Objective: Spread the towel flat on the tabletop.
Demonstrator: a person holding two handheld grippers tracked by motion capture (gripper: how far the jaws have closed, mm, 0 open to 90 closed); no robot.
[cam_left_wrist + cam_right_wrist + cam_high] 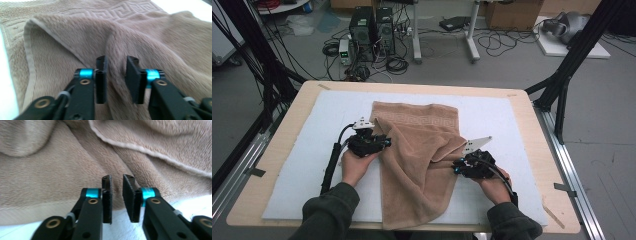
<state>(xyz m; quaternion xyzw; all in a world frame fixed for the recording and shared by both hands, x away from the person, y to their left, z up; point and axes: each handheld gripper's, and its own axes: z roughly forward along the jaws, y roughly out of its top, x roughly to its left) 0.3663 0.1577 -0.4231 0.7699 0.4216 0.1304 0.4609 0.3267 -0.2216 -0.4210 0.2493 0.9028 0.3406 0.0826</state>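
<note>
Fingers (101, 82) of left gripper (116, 75) spread a bit, towel (419, 165) ridge betw. them, pads not pressing. Towel – tan, rumpled, mid-table (532, 125) on white mat (312, 170), near edge hanging over front. Right gripper (117, 196) at towel's right edge – fingers slightly apart, nothing pinched.

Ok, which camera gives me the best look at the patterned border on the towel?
The left gripper view: the towel's patterned border runs sharp and close across the top. The high view shows the same border small, at the towel's far edge. The right gripper view shows plain pile and a hem.
</note>
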